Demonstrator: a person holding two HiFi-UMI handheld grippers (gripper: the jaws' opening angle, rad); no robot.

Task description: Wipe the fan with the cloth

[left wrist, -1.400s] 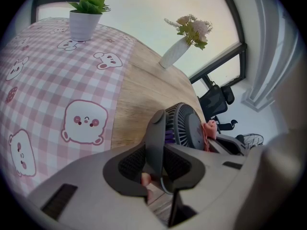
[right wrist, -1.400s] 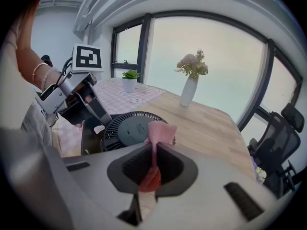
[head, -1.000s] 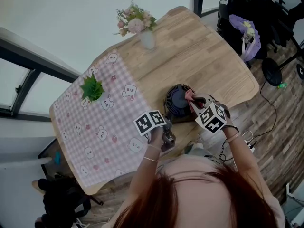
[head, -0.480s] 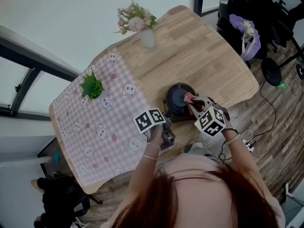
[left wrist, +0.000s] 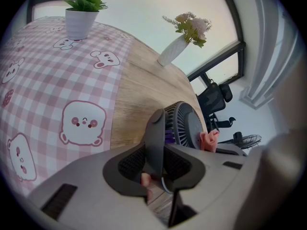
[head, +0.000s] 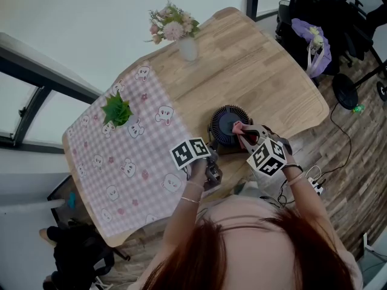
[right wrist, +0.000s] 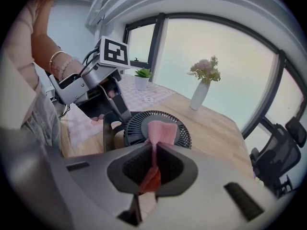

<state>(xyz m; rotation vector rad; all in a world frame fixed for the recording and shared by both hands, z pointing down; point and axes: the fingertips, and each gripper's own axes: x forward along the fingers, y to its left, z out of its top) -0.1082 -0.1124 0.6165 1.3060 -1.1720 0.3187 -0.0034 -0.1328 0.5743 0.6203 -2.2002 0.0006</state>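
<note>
A small dark round fan (head: 228, 125) stands near the wooden table's front edge, its grille facing up and to the right. My left gripper (head: 210, 154) is shut on the fan's dark stand bracket (left wrist: 155, 143) beside the fan (left wrist: 184, 126). My right gripper (head: 243, 135) is shut on a pink cloth (right wrist: 160, 133), and the cloth's free end lies against the fan's front grille (right wrist: 139, 123). The same cloth (left wrist: 209, 141) peeks out past the fan's rim in the left gripper view. The left gripper (right wrist: 112, 107) shows behind the fan in the right gripper view.
A pink checked tablecloth (head: 121, 162) covers the table's left part, with a small potted plant (head: 117, 112) on it. A white vase of flowers (head: 181, 38) stands at the far edge. Office chairs (head: 320, 23) and a cable (head: 338, 132) lie beyond the table's right end.
My right gripper with the pink cloth has slid slightly left and down across the fan's grille. The left gripper and fan have stayed put.
</note>
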